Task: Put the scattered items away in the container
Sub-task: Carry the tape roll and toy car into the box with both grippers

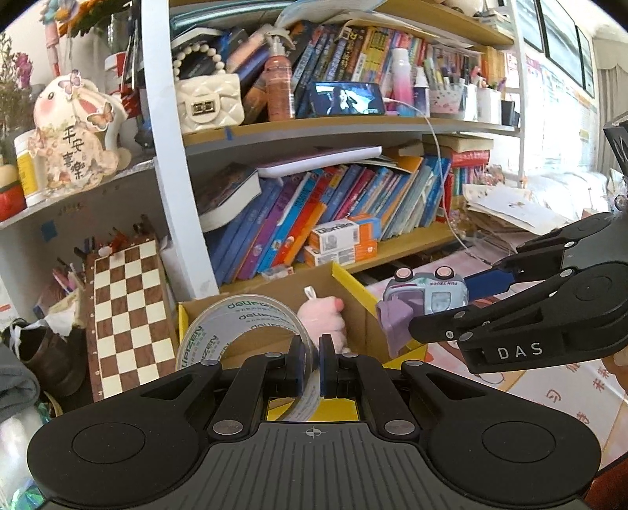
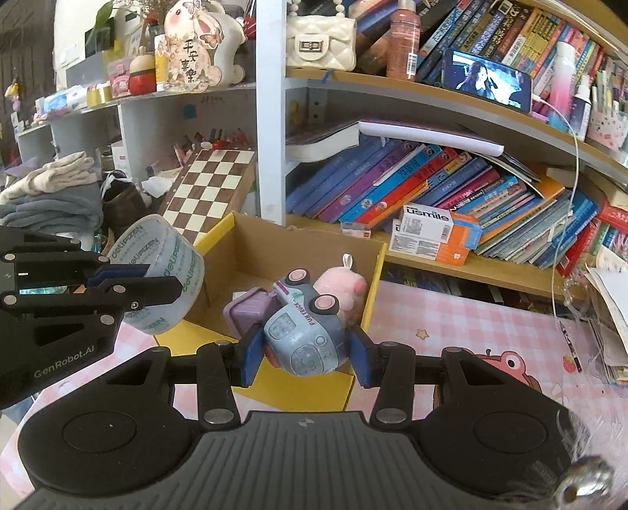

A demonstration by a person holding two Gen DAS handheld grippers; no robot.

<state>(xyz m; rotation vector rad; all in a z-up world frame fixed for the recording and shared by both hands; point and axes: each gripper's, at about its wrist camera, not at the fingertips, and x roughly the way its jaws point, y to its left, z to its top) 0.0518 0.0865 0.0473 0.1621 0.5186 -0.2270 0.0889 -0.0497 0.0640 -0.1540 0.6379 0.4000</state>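
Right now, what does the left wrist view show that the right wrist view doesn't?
Only the left wrist view shows the left claw pinching the tape roll's band head-on, and framed pictures on the far wall. Only the right wrist view shows the right claw gripping the toy truck head-on, plus folded clothes and a pen. Both show the cardboard box, the pink plush inside, the chessboard and the phone.

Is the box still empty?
No, a pink plush toy already lies inside the cardboard box, behind the toy truck held in the right gripper.
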